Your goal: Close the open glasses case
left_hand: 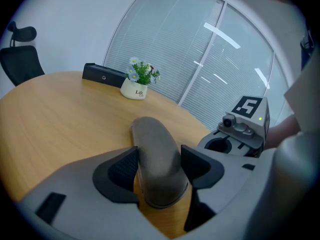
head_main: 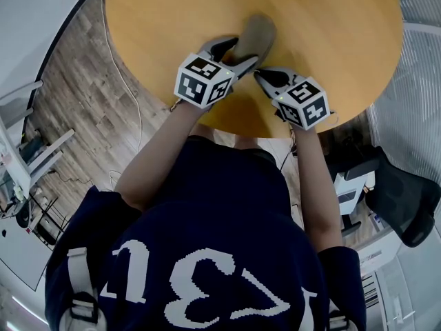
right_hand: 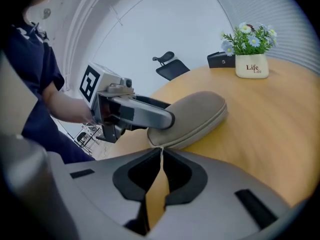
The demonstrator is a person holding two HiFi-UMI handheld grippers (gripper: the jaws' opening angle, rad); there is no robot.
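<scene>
A grey-brown glasses case (head_main: 258, 34) lies on the round wooden table (head_main: 158, 19), its lid down on the base with only a thin seam showing. My left gripper (head_main: 238, 55) is shut on the near end of the case (left_hand: 154, 154), with a black pad pressing on each long side. My right gripper (right_hand: 161, 152) is shut with nothing between its fingers. Its tips sit just short of the near edge of the case (right_hand: 200, 115). In the head view the right gripper (head_main: 260, 74) is right beside the left one, near the table's front edge.
A white pot of flowers (left_hand: 134, 89) and a black box (left_hand: 102, 75) stand at the far side of the table. An office chair (left_hand: 20, 59) stands beyond the table, and another chair (head_main: 403, 192) is on the floor at the right.
</scene>
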